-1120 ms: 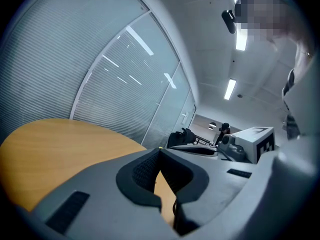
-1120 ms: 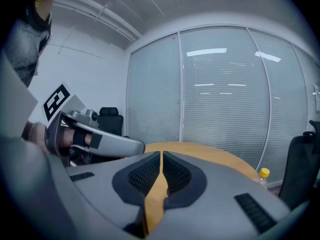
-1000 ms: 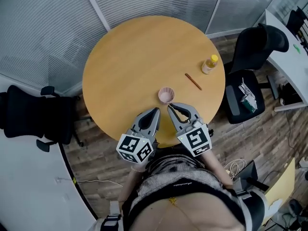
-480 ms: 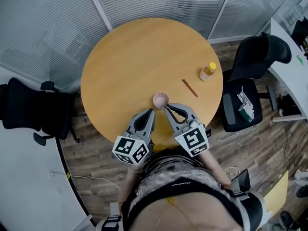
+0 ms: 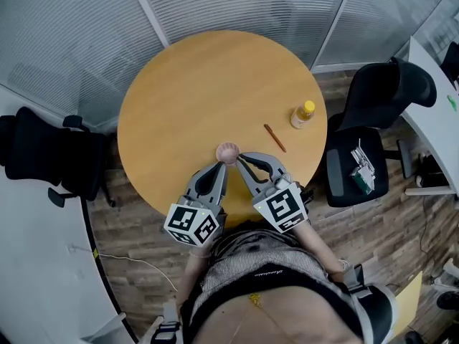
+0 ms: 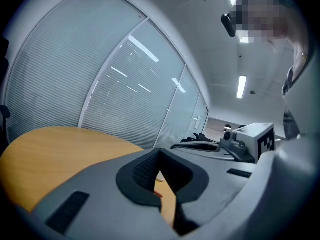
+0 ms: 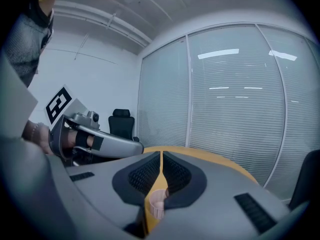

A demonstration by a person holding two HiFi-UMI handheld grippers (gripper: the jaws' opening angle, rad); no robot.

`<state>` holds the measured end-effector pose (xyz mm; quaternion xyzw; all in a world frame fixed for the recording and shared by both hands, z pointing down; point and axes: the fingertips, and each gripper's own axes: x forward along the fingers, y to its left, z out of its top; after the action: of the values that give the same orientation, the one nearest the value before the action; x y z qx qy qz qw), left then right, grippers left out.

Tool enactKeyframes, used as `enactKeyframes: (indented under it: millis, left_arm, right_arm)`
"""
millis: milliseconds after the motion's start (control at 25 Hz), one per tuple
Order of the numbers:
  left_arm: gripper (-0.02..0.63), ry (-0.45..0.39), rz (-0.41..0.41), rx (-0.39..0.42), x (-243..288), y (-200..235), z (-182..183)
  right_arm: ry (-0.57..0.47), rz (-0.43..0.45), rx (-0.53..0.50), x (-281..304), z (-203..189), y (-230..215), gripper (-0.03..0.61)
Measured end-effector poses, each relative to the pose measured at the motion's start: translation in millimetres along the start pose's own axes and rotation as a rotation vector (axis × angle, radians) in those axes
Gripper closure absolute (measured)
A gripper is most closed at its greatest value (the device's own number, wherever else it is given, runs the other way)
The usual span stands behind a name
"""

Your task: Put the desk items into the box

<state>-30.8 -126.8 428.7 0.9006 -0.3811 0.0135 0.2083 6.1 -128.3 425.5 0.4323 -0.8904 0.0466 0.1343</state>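
Note:
A small pink cup [image 5: 226, 151] stands near the front edge of the round wooden table [image 5: 193, 92]. Farther right lie a thin brown pencil [image 5: 274, 137] and a small yellow bottle [image 5: 303, 114]. My left gripper [image 5: 219, 166] is shut and empty, its tip just below and left of the cup. My right gripper [image 5: 242, 157] is also shut and empty, with its tip close to the cup's right side. In the right gripper view the pink cup [image 7: 156, 203] shows just beneath the closed jaws of the right gripper [image 7: 161, 154]. The left gripper [image 6: 159, 151] holds nothing. No box is in view.
Black office chairs stand to the left [image 5: 43, 167] and right [image 5: 376, 106] of the table; the right one has small items on its seat [image 5: 361, 169]. A white desk [image 5: 441, 84] is at the far right. Glass walls with blinds [image 5: 237, 2] run behind the table.
Both grippers have edged forward over the table's front edge, so their tips are now closer to the pink cup. Both stayed shut.

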Motion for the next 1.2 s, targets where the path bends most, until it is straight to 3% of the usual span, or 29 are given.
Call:
enactKeyframes:
  millis: [600,1200]
  left_arm:
    - [0.595,0.007,0.050,-0.018,14,-12,-8]
    - [0.595,0.022,0.107,-0.035,6,-16,-24]
  right_arm:
    - [0.018,-0.019,0.035,-16,-24,-41,0.548]
    - [0.109,-0.088,0.006,-22,-62,-88,0.548]
